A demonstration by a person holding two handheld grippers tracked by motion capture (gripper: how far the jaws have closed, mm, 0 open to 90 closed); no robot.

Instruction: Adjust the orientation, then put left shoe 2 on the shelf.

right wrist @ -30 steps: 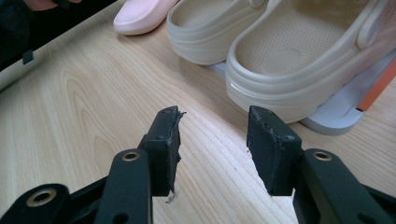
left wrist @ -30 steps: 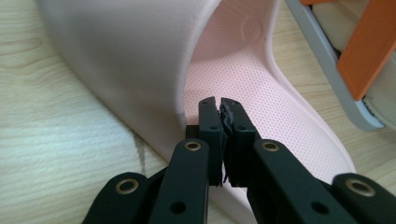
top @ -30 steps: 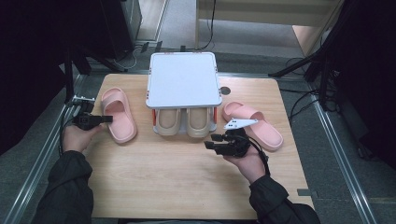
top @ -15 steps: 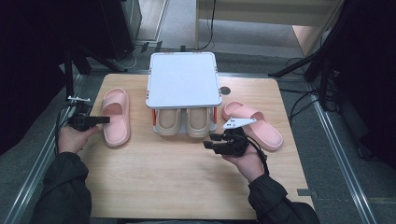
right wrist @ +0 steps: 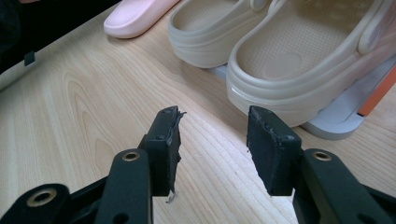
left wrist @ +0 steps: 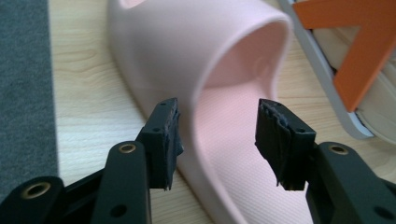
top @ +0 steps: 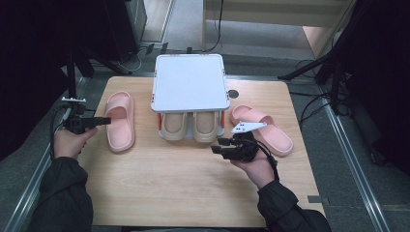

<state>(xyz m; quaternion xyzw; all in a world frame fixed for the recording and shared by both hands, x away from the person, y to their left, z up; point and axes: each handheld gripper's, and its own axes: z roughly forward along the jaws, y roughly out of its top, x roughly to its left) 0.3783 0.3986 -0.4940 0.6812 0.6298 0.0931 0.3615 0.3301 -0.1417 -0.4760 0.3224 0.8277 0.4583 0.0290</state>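
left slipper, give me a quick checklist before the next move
1. Left gripper jaws open, having just been opening: ok.
2. Pads pressing on the left slipper: not ok, its side wall sits between them, ungripped.
3. Left slipper flat on the table: ok.
4. Right gripper open with nothing between its jaws: ok.
5. Right slipper lying beside the rack, not held: ok.
6. Free space in the rack beside the beige clogs: cannot tell.

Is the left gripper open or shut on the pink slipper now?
Open. The left gripper has just been opening its jaws; they stand apart around the side wall of the pink slipper, and neither pad presses on it.
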